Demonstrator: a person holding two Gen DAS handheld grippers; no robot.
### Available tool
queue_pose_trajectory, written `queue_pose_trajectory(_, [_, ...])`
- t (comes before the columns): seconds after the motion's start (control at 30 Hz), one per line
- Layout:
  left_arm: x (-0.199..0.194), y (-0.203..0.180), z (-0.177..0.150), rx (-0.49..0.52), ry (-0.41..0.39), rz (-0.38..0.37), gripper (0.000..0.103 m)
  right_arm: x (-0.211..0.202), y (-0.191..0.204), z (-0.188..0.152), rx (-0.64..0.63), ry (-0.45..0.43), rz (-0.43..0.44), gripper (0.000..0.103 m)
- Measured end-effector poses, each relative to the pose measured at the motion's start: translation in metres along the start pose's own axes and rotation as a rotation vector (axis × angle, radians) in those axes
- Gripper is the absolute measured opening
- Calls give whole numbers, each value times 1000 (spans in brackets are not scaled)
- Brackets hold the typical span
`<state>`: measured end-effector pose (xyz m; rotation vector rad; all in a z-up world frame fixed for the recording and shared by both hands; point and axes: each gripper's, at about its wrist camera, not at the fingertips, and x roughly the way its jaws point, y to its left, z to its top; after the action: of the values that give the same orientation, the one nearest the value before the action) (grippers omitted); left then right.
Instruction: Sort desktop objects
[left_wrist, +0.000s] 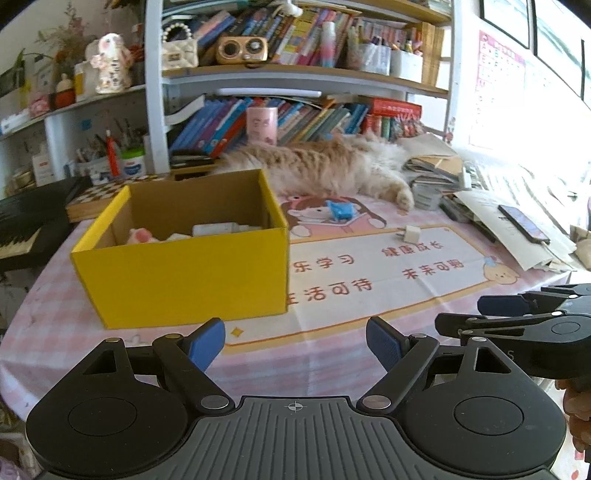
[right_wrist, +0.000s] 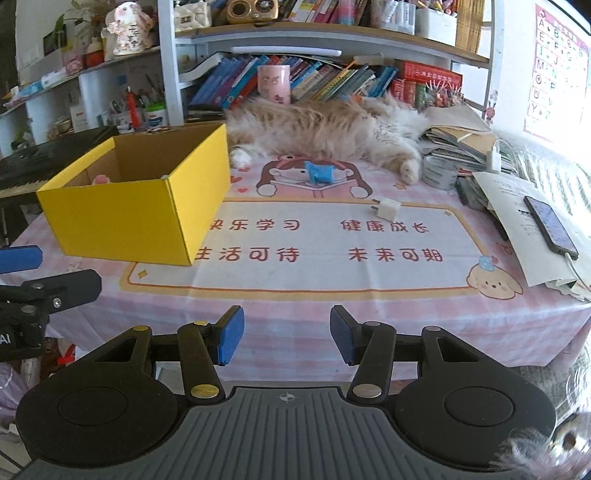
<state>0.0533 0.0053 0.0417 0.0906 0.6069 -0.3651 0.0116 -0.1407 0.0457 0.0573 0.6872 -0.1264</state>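
A yellow cardboard box (left_wrist: 184, 275) (right_wrist: 122, 210) stands open at the left of the pink table mat (left_wrist: 369, 314) (right_wrist: 332, 273); a white bottle (left_wrist: 218, 229) and a pink-white toy (left_wrist: 140, 235) lie inside. A blue clip (left_wrist: 340, 209) (right_wrist: 320, 172) and a white charger plug (left_wrist: 412, 233) (right_wrist: 387, 209) lie on the mat further back. My left gripper (left_wrist: 295, 345) is open and empty at the table's near edge, in front of the box. My right gripper (right_wrist: 287, 338) is open and empty at the near edge, and it shows at the right of the left wrist view (left_wrist: 517, 317).
An orange cat (left_wrist: 332, 166) (right_wrist: 332, 129) lies across the back of the table. Stacked papers and a phone (left_wrist: 524, 223) (right_wrist: 552, 227) sit at the right. Bookshelves (left_wrist: 295, 74) stand behind. A keyboard (left_wrist: 22, 229) is at the left.
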Motion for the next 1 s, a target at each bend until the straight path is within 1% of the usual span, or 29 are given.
queue_pose_trajectory(0.27, [17,-18,10,29,5,-36,86,5,-23,8,26,-1,-37,51])
queue_pose_trajectory(0.53, [41,-38,24,40,18,-51,86,22,-47,19,36,19,-45,52])
queue_pose_trajectory(0.83, [78,-64,46,33,32,-62,86,47,-81,41,20,33,-43,52])
queue_pose_trajectory(1.0, [103,-81,60,33,39,-66,86,62,-108,54,26,32,-52,52])
